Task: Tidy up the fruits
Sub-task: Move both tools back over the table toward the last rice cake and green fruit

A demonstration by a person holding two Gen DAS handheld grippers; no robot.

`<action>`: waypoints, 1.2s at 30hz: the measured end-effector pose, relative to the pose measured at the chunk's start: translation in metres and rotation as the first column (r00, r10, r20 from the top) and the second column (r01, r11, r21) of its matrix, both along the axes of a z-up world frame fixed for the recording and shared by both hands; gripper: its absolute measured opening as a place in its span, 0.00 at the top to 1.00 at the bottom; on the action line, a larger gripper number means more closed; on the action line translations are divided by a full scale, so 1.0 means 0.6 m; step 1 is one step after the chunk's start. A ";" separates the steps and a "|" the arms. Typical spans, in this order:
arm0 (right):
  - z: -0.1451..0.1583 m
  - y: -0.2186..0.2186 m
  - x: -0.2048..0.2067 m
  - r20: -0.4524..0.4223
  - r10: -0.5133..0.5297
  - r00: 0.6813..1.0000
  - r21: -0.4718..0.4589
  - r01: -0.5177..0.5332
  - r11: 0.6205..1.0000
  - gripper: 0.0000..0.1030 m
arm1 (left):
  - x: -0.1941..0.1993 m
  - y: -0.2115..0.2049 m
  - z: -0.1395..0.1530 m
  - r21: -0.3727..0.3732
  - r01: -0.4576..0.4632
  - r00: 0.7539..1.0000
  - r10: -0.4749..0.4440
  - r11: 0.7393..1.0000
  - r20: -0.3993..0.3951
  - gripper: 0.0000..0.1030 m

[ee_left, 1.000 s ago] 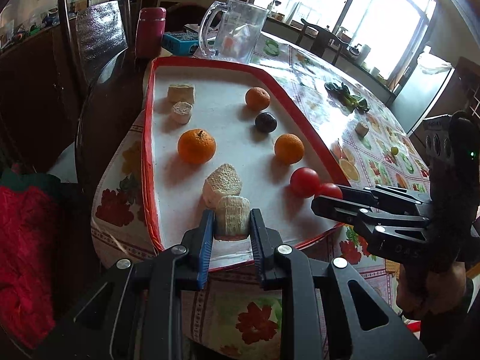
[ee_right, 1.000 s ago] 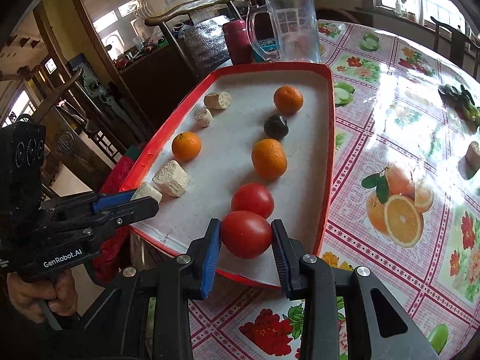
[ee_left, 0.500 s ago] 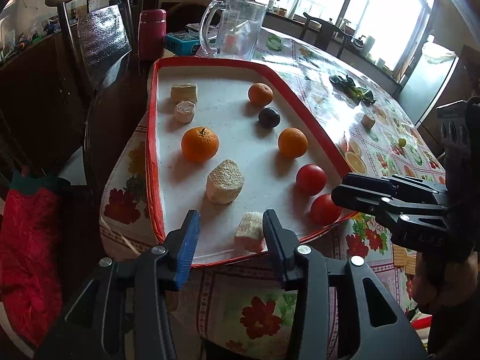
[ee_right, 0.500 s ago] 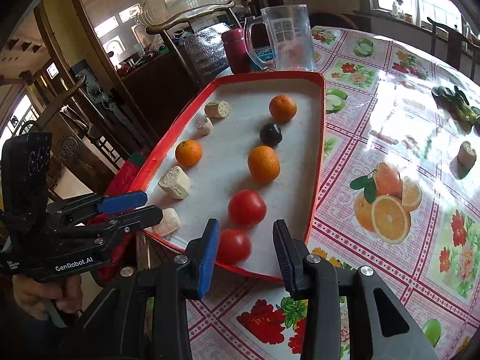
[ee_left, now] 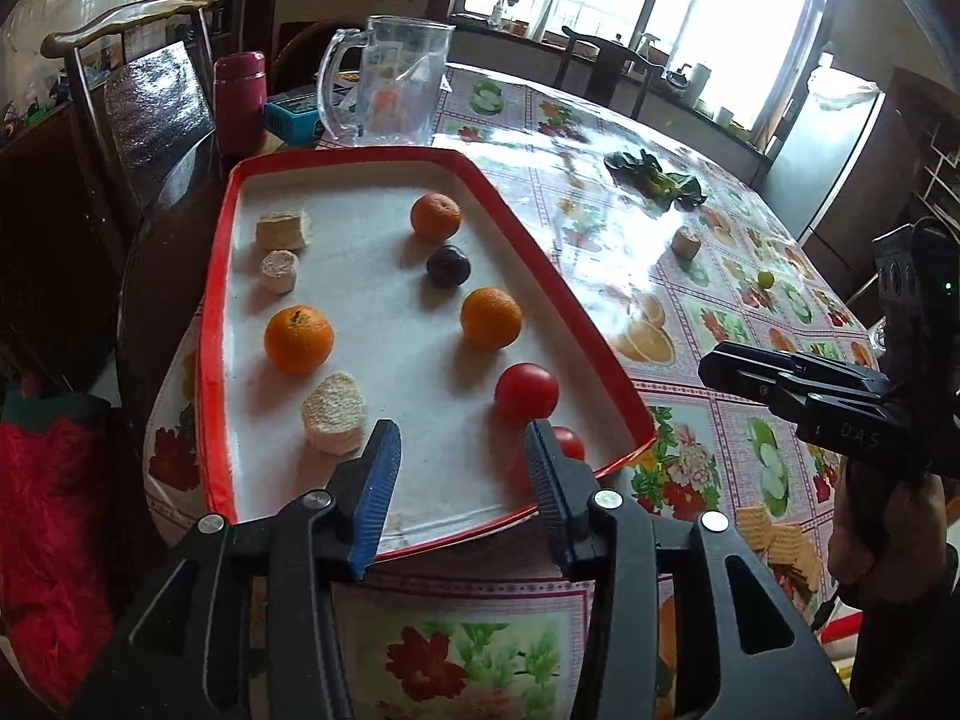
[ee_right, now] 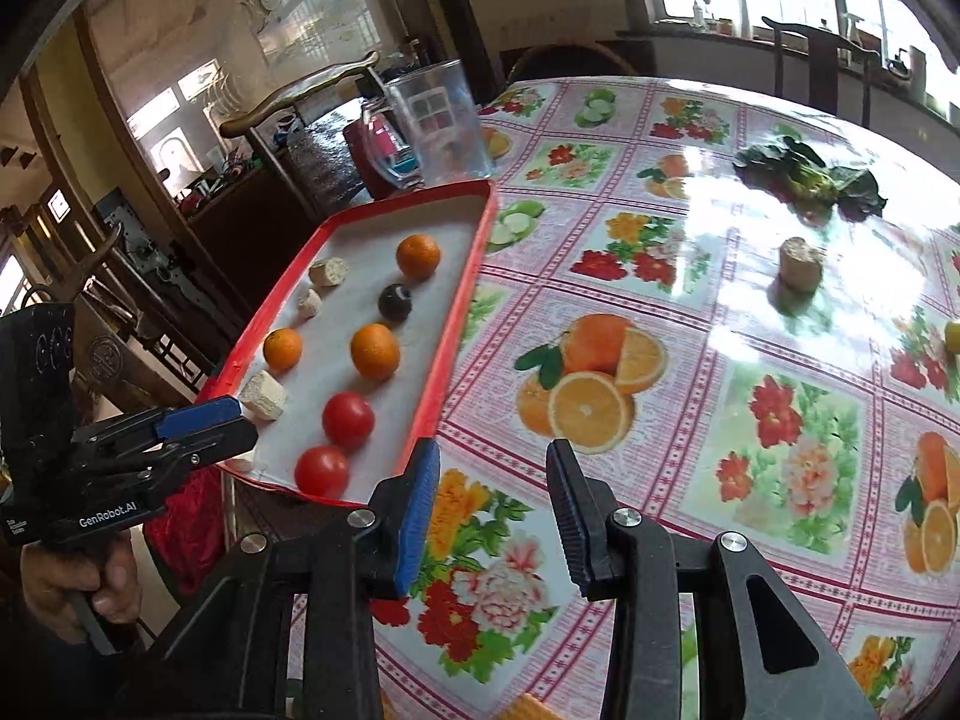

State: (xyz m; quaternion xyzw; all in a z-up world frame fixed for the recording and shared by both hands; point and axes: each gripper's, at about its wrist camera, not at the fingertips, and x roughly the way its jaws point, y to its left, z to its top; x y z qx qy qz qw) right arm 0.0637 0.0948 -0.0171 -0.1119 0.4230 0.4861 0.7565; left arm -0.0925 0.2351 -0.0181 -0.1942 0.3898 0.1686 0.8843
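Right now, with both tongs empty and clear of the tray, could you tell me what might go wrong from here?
1. The nearest tomato sits close to the red tray's low near rim; a nudge could roll it off the table edge.
2. The pale chunk, leafy greens and a small yellow fruit lie far across the glossy tablecloth; reaching them means a long stretch.
3. The glass pitcher stands just behind the tray; a sweep there could tip it.

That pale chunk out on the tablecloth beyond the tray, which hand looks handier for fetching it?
Probably the right. The right gripper is open, empty and over the cloth, facing the pale chunk. The left gripper hangs over the red tray, with the chunk far off to its side.
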 end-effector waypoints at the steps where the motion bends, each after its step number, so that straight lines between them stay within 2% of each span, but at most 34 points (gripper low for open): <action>1: -0.001 -0.011 0.009 -0.003 -0.017 1.000 0.000 0.017 1.000 0.63 | 0.007 -0.005 0.002 0.002 0.009 1.000 -0.009 1.000 0.002 0.60; 5: -0.003 -0.055 0.043 0.005 -0.084 0.996 -0.004 0.084 0.996 0.58 | 0.040 -0.028 0.012 0.013 0.055 0.998 -0.055 0.998 0.007 0.60; 9: -0.004 -0.101 0.079 0.014 -0.151 0.988 -0.009 0.151 0.989 0.58 | 0.082 -0.057 0.019 0.022 0.116 0.993 -0.116 0.993 0.011 0.60; 13: -0.003 -0.147 0.109 0.028 -0.213 0.977 -0.016 0.214 0.977 0.58 | 0.129 -0.091 0.029 0.042 0.181 0.983 -0.181 0.983 0.013 0.60; 20: 0.003 -0.214 0.162 0.048 -0.304 0.952 -0.019 0.305 0.952 0.58 | 0.197 -0.140 0.047 0.025 0.282 0.959 -0.282 0.959 0.029 0.60; 28: -0.005 -0.260 0.221 0.057 -0.371 0.927 -0.040 0.374 0.927 0.56 | 0.262 -0.176 0.055 0.032 0.340 0.940 -0.341 0.940 0.028 0.60; 36: -0.021 -0.268 0.278 0.063 -0.404 0.912 -0.062 0.408 0.911 0.56 | 0.330 -0.186 0.045 0.037 0.356 0.934 -0.356 0.934 0.011 0.60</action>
